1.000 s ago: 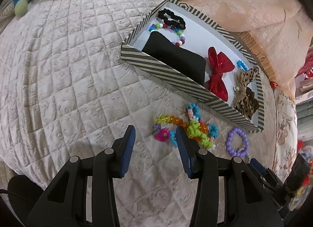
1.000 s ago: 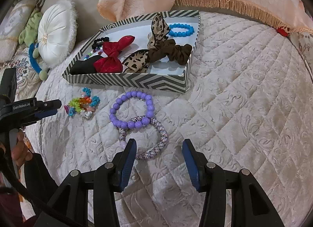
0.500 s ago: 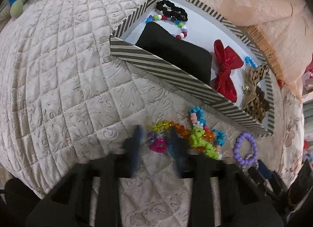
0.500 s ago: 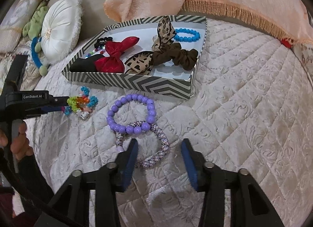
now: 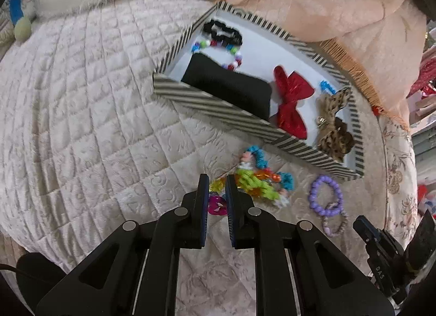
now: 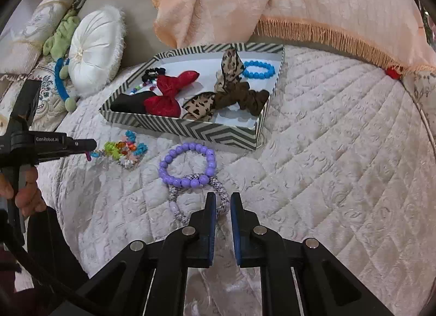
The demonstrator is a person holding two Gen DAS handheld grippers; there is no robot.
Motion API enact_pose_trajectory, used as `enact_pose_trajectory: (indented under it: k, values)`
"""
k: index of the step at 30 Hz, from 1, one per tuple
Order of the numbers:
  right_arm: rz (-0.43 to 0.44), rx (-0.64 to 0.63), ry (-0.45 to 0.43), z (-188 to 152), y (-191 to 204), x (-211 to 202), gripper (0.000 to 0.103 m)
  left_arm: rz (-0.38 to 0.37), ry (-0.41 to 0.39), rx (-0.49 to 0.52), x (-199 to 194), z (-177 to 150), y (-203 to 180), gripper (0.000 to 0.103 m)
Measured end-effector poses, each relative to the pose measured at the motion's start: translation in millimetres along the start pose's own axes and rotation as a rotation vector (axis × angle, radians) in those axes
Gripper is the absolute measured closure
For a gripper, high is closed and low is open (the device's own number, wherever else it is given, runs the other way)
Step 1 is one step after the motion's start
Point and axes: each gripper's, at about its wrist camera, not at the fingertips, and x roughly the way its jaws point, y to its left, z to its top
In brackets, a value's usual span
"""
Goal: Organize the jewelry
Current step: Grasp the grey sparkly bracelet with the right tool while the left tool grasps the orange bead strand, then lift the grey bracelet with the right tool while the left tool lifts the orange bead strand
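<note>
A striped box on the quilt holds a black pad, bracelets, a red bow and leopard scrunchies. In front of it lies a multicolour bead bracelet pile. My left gripper has closed on the pile's left end, with yellow and pink beads between its pads. A purple bead bracelet overlaps a speckled rope bracelet. My right gripper has closed on the rope bracelet's right side.
A peach fringed blanket lies behind the box. A round white cushion and a green and blue plush toy sit at the back left. The quilted bed slopes away to the right.
Both grippers moved forward and down and closed: the left onto the multicolour bead pile, the right onto the speckled rope bracelet. The jewelry has not been lifted.
</note>
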Motion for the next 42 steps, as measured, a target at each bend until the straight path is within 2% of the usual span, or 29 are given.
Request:
enact_pose_trajectory:
  k: [3, 8, 12, 16, 18, 19, 24, 32, 38, 42]
  values:
    - [0.021, 0.013, 0.027, 1, 0, 4, 0.093, -0.008, -0.013, 0.005, -10, 0, 1, 0.092]
    - [-0.028, -0.032, 0.087, 5, 9, 19, 0.091, -0.016, -0.031, 0.010, -23, -2, -1, 0.092]
    - [-0.072, -0.081, 0.154, 10, 12, 39, 0.082, -0.019, -0.049, 0.016, -34, -2, -2, 0.092]
    - [-0.079, -0.135, 0.161, 13, 15, 43, 0.083, -0.025, -0.062, 0.025, -43, -1, -3, 0.092]
    - [-0.086, -0.168, 0.160, 11, 18, 41, 0.091, -0.027, -0.065, 0.026, -46, 0, -3, 0.092]
    - [-0.084, -0.175, 0.158, 11, 19, 39, 0.092, -0.031, -0.066, 0.024, -48, 0, -2, 0.092]
    - [-0.051, -0.144, 0.106, 4, 11, 7, 0.093, -0.040, -0.082, 0.027, -58, 0, -3, 0.092]
    - [-0.058, -0.178, 0.041, 3, 12, -38, 0.094, -0.041, -0.104, 0.043, -71, 0, -10, 0.092]
    - [-0.021, -0.176, 0.092, 5, 12, -24, 0.093, -0.044, -0.112, 0.052, -77, -1, -14, 0.092]
    - [-0.047, -0.208, 0.185, 0, 14, 7, 0.088, -0.042, -0.105, 0.056, -78, -3, -14, 0.092]
